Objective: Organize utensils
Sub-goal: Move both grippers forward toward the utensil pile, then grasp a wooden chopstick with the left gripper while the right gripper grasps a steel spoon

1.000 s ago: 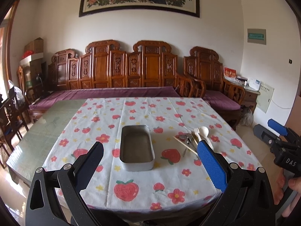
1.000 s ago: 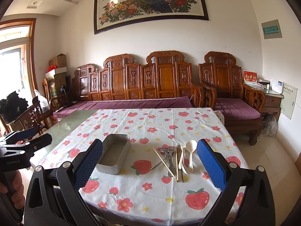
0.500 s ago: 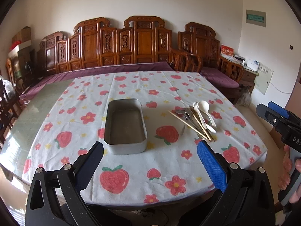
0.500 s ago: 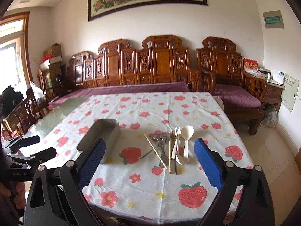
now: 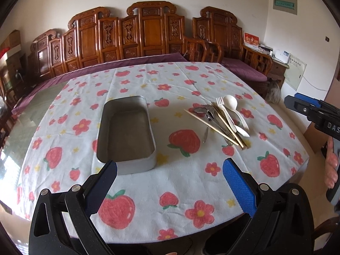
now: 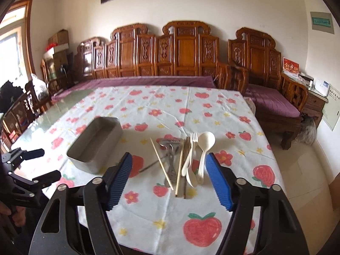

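Utensils [image 5: 221, 120] in a loose pile on white strawberry-and-flower tablecloth [image 5: 180, 182], right of the grey rectangular metal tin [image 5: 126, 131], apart from it. L wrist view: we see thin wooden chopsticks [image 5: 210, 125], steel cutlery, a cream plastic fork [image 5: 225, 112] & cream plastic spoon [image 5: 234, 110] fanned together. Our left gripper [image 5: 170, 177] is spread wide w/ nothing between the blue pads, above the cloth's near part, tin just beyond its left finger.

R wrist view: our right gripper [image 6: 169, 177] frames the pile's near ends [image 6: 182, 161]; jaws are closing but still apart, no pad touching anything, nothing grasped. Tin [image 6: 95, 144] sits left of the pile, empty. Carved wooden bench [image 6: 170, 51] w/ purple cushion behind table.
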The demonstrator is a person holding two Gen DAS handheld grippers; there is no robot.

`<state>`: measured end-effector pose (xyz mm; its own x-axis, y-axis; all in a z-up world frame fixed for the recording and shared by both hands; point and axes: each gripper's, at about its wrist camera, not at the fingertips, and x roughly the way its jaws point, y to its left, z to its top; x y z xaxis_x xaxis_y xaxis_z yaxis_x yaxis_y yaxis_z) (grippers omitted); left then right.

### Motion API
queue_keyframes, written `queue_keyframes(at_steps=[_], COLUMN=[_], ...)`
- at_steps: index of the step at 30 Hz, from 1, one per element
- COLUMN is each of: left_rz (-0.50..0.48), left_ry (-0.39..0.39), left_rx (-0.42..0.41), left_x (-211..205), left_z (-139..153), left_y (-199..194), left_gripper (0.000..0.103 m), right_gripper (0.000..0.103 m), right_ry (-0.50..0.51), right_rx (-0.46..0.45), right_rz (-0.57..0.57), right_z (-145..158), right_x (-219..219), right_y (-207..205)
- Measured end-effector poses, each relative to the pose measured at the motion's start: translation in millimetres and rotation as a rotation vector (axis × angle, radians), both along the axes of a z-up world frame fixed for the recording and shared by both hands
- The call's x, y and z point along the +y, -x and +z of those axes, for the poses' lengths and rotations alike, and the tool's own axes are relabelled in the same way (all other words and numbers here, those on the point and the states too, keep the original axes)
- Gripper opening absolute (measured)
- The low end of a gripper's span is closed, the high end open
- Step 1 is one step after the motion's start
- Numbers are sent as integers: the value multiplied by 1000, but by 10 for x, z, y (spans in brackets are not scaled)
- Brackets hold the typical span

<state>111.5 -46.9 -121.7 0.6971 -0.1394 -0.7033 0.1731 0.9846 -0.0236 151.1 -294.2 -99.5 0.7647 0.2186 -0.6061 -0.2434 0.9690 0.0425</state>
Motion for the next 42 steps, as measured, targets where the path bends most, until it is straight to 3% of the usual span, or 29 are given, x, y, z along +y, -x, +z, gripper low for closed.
queue_keyframes(at_steps=[3, 17, 27, 32, 38, 42], left_rz=[-23, -90, -124, -102, -54, -31], left_ry=[3, -3, 21, 52, 108, 132], left_rx=[16, 90, 207, 267, 386, 410], left_x=[-65, -616, -958, -1072, -1139, -1160], left_z=[-45, -337, -670, -851, -1112, -1188], left_y=[-110, -800, -1366, -1644, -1960, -2051], left_gripper=[97, 96, 73, 67, 45, 34], right_gripper=[63, 62, 62, 62, 62, 62], right_ry=[14, 9, -7, -32, -25, -27], right_rx=[39, 142, 181, 201, 216, 218], right_rz=[0, -11, -58, -84, -86, -84], right_z=[-122, -686, -882, -934, -999, -1005], right_x=[-65, -362, -639, -754, -762, -755], right_y=[-175, -702, -803, -846, -870, -870])
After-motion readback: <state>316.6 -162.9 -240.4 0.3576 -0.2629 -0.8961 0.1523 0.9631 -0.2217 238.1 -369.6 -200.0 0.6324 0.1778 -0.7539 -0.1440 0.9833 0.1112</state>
